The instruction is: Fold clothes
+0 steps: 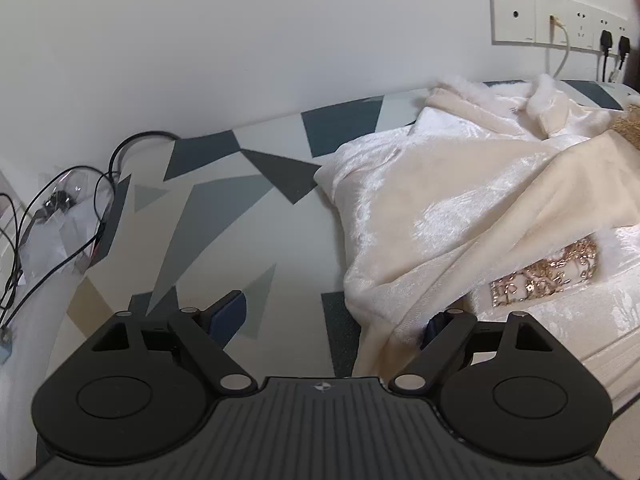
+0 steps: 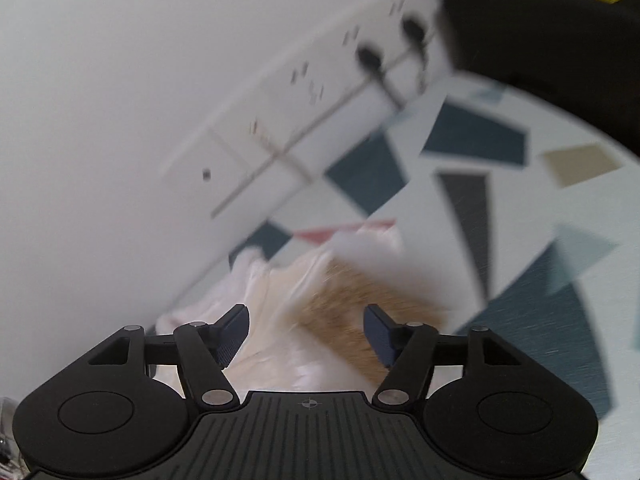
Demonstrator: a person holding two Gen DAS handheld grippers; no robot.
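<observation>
A cream plush garment with white fur trim and a gold embroidered patch lies crumpled on the patterned table, filling the right half of the left wrist view. My left gripper stands open at the garment's near left edge; its right finger is partly tucked under the cloth hem. In the blurred right wrist view, my right gripper is open above the same cream garment, over a tan furry part. Nothing is clamped between either pair of fingers.
The table has a white top with grey, blue and tan geometric shapes and stands against a white wall. Wall sockets with plugged cables sit at the back right. Black cables and a clear plastic bag lie off the table's left edge. A dark object fills the upper right.
</observation>
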